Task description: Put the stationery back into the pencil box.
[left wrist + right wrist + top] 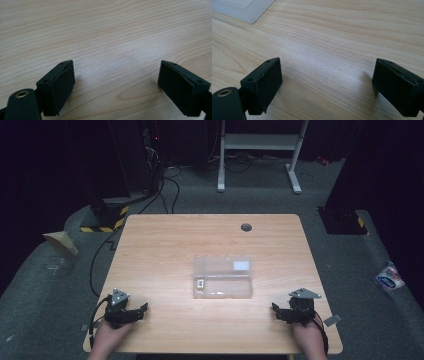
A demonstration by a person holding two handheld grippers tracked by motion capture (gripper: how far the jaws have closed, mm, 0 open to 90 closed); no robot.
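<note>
A clear plastic box [223,277] lies flat in the middle of the wooden table [165,245], with a small yellow-and-black item inside near its left end and a white label at its far right. My left gripper [141,311] rests near the table's front left corner, jaws open over bare wood [117,75]. My right gripper [278,312] sits near the front right corner, also open, nothing between its jaws [327,77]. A corner of the clear box [244,8] shows at the top left of the right gripper view.
A round grommet hole [246,227] sits near the table's far edge. Beyond the table stand a white desk frame [260,150] and cables on the floor. A packet [389,277] lies on the floor at the right.
</note>
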